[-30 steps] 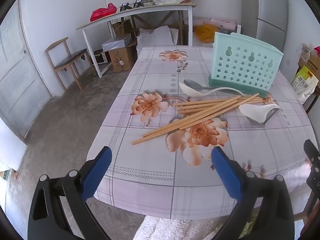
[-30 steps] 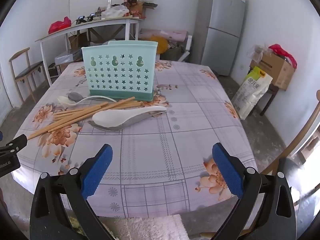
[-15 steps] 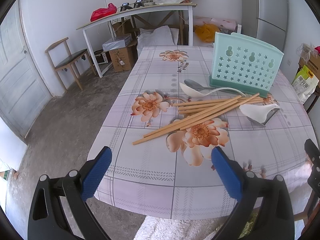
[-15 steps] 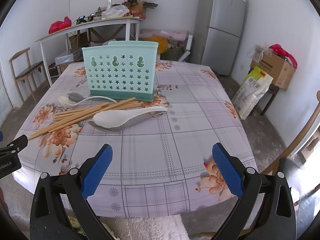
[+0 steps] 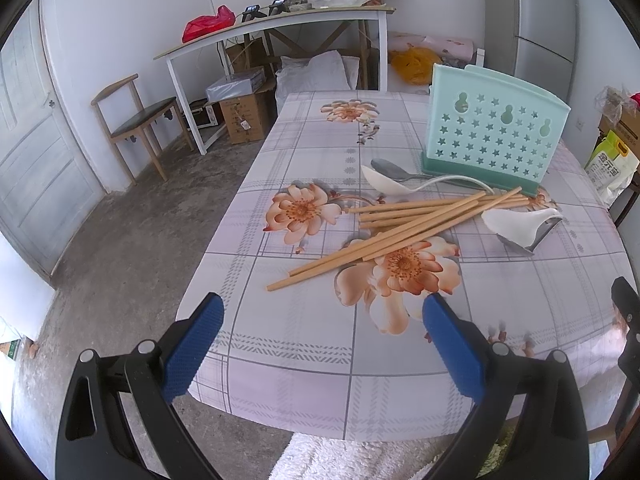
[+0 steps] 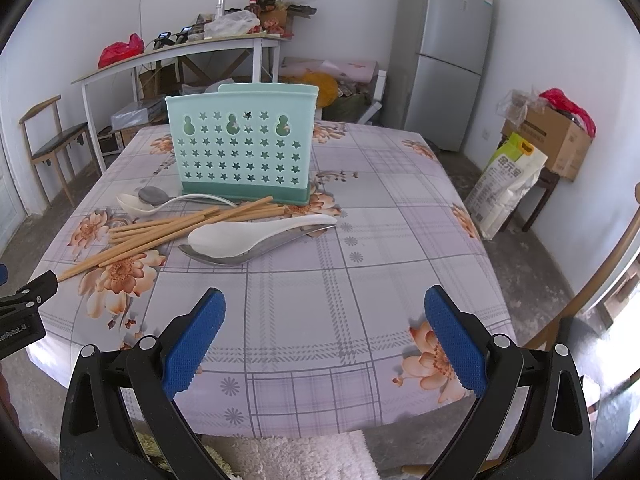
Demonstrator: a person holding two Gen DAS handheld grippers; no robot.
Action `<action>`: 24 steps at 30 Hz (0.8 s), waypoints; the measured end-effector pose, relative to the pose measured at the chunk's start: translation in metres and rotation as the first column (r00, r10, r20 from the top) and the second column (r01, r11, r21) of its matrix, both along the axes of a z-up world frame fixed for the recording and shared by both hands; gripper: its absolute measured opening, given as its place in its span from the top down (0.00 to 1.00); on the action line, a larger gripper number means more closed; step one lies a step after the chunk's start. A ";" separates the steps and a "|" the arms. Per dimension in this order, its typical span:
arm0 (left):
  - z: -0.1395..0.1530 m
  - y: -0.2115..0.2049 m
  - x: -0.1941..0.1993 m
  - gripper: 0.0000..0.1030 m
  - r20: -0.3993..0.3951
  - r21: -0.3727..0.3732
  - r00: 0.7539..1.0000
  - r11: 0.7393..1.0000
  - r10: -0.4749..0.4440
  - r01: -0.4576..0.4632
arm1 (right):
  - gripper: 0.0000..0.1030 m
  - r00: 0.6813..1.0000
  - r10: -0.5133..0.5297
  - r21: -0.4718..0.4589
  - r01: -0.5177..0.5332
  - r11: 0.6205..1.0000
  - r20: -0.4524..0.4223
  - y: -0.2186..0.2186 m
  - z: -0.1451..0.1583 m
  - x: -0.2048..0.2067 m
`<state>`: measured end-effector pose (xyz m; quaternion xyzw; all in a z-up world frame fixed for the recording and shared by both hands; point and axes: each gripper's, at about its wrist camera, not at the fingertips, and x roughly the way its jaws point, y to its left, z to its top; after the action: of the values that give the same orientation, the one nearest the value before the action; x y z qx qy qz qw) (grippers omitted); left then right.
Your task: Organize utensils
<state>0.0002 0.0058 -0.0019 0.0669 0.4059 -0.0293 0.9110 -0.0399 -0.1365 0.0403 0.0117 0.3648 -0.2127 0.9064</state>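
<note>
Left wrist view: left gripper [image 5: 320, 336] hangs wide apart and empty over the near table [image 5: 304, 368] edge. Nothing sorted yet, I'd say; slim wooden chopsticks [image 5: 400, 224] lie fanned across the flowered cloth, ahead of the perforated mint plastic holder [image 5: 496, 136].

Right wrist view: right gripper [image 6: 324, 336] also spread and empty. A glossy white spoon [image 6: 256, 234] rests on a steel spoon [image 6: 224, 258]. Next likely calls for reaching forward and pinching one utensil.

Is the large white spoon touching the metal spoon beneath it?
Touching. In the right wrist view the large white spoon lies directly on the metal spoon, bowl stacked over bowl with no visible gap.
</note>
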 end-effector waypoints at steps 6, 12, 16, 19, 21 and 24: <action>0.000 0.001 0.001 0.05 -0.002 0.000 1.000 1.000 0.000 0.000 | 0.08 1.000 0.000 0.000 0.000 1.000 0.000 0.000 0.001 0.001; -0.001 0.002 0.002 0.05 -0.002 0.000 1.000 1.000 0.002 -0.002 | 0.08 1.000 0.000 0.000 0.000 1.000 0.000 0.001 0.001 0.001; -0.001 0.002 0.002 0.05 -0.003 0.002 1.000 1.000 0.000 0.000 | 0.08 1.000 0.000 0.000 0.000 1.000 0.000 0.000 0.001 0.001; -0.001 0.003 0.002 0.05 -0.004 0.000 1.000 1.000 0.001 -0.001 | 0.08 1.000 0.000 0.001 0.000 1.000 0.000 -0.001 0.001 0.001; -0.001 0.004 0.002 0.05 -0.004 0.001 1.000 1.000 0.001 -0.001 | 0.08 1.000 -0.002 0.000 0.002 1.000 0.001 -0.001 0.002 0.001; -0.001 0.003 0.002 0.05 -0.004 0.000 1.000 1.000 0.002 -0.002 | 0.08 1.000 -0.005 0.005 0.005 1.000 0.001 0.000 0.002 0.003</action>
<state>0.0022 0.0087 -0.0029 0.0667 0.4076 -0.0286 0.9103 -0.0368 -0.1369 0.0421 0.0150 0.3650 -0.2139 0.9060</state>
